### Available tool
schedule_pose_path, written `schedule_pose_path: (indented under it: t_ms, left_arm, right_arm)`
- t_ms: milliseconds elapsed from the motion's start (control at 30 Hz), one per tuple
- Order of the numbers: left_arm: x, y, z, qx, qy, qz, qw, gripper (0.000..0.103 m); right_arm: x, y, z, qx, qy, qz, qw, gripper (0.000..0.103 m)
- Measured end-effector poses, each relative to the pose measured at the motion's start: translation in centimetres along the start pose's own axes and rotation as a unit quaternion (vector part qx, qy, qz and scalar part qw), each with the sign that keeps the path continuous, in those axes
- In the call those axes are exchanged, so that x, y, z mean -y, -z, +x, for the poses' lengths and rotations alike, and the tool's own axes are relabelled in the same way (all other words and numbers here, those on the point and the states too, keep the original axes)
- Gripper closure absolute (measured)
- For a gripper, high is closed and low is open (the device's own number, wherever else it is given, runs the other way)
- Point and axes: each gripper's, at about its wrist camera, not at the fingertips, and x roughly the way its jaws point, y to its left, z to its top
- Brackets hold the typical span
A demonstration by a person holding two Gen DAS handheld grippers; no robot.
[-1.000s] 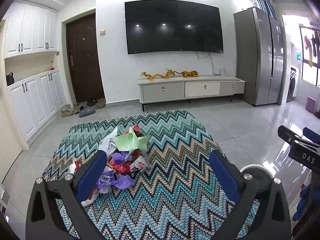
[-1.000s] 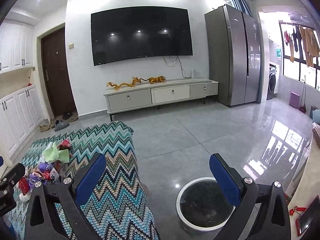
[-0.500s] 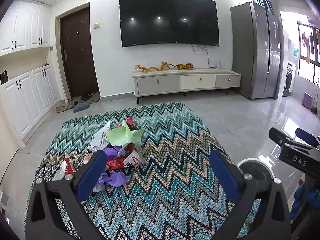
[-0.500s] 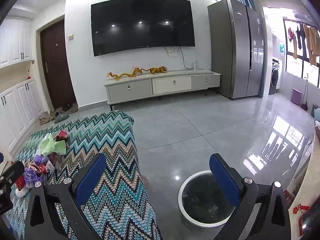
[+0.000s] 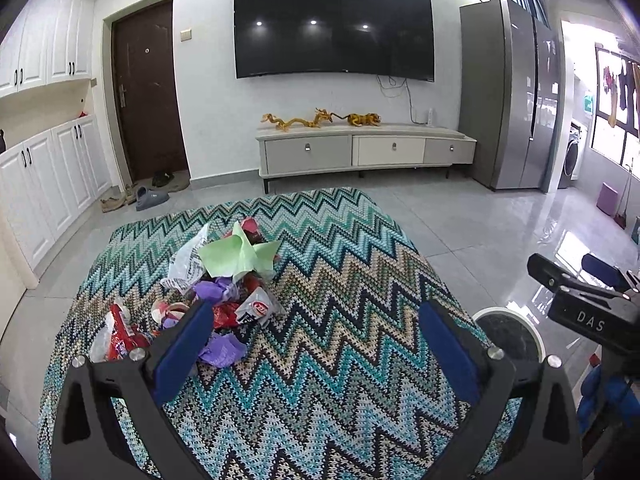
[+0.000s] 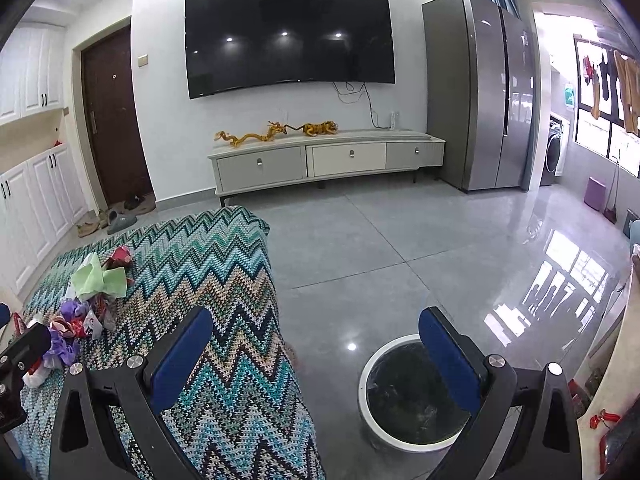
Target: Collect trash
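A heap of trash (image 5: pixel 224 280) lies on the left part of a zigzag-patterned cloth (image 5: pixel 340 320): green paper (image 5: pixel 236 256), purple wrappers (image 5: pixel 222 350), red packets (image 5: pixel 122 334) and a white printed bag. My left gripper (image 5: pixel 312 350) hangs open above the cloth, its left finger just in front of the heap, nothing between its pads. My right gripper (image 6: pixel 314 354) is open too, over the cloth's right edge and the floor. A round white-rimmed bin (image 6: pixel 408 396) with a dark liner stands on the floor by the right finger; the bin (image 5: pixel 508 338) also shows in the left wrist view. The trash (image 6: pixel 88 300) is far left of the right gripper.
A grey tiled floor (image 6: pixel 400 248) spreads to a low TV cabinet (image 5: pixel 364 152) under a wall TV. A tall grey fridge (image 5: pixel 516 96) stands at the right, white cupboards (image 5: pixel 48 176) and a dark door at the left, shoes by the door.
Both views have tilted and crept forward; the trash heap sits lower and closer in the left wrist view. Both grippers stay open and hold nothing.
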Motion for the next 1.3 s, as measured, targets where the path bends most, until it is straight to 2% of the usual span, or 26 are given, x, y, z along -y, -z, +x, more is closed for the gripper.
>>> schedule_pose_path:
  t_ms: [467, 1000, 1167, 1300]
  left_arm:
    - [-1.0, 0.8, 1.6, -0.021, 0.007, -0.009, 0.9997, 0.0]
    - [-2.4, 0.9, 1.5, -0.015, -0.009, -0.019, 0.9997, 0.0]
    - [-3.6, 0.9, 0.9, -0.005, -0.023, -0.023, 0.9995, 0.0]
    - [-6.0, 1.2, 0.1, 0.005, -0.034, -0.03, 0.999, 0.0]
  right_arm:
    - [-0.9, -0.4, 0.4, -0.016, 0.0, -0.017, 1.0, 0.0]
    - [-2.3, -0.6, 0.9, -0.022, -0.012, -0.031, 0.999, 0.0]
    - [-3.5, -0.5, 1.0, -0.025, -0.029, -0.042, 0.998, 0.0]
    - [-5.4, -0.6, 1.0, -0.029, -0.07, -0.061, 0.995, 0.0]
